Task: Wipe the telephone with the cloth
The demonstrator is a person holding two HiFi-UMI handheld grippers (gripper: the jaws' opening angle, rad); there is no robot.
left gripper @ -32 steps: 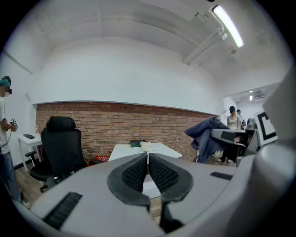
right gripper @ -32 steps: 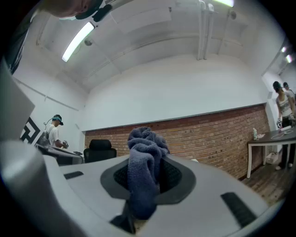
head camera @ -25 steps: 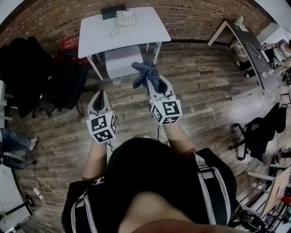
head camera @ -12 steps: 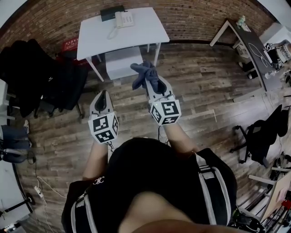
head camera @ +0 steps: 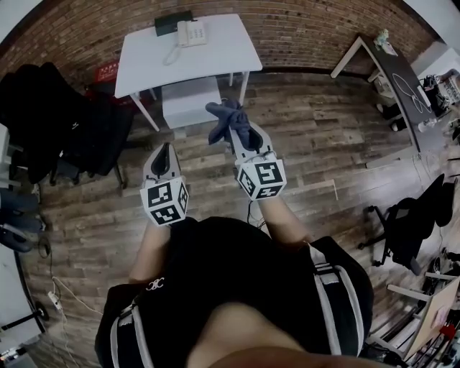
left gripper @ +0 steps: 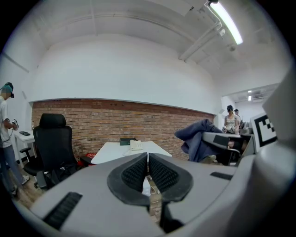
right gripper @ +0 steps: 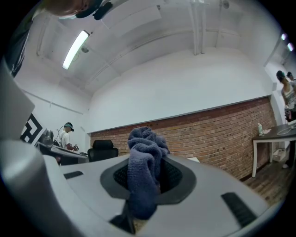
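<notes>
A white telephone sits at the back of a white table against the brick wall, its coiled cord trailing to the left; it also shows far off as the telephone in the left gripper view. My right gripper is shut on a dark blue cloth, which bunches above its jaws as the cloth. My left gripper hangs beside it, shut, with nothing between its pads. Both are held over the wooden floor, well short of the table.
A dark box lies behind the telephone. A grey stool stands under the table's front. Black office chairs crowd the left; another desk and a chair stand to the right. People stand at the room's sides.
The table and telephone have slid slightly left and down in the head view. Both grippers keep their pose, the cloth still held.
</notes>
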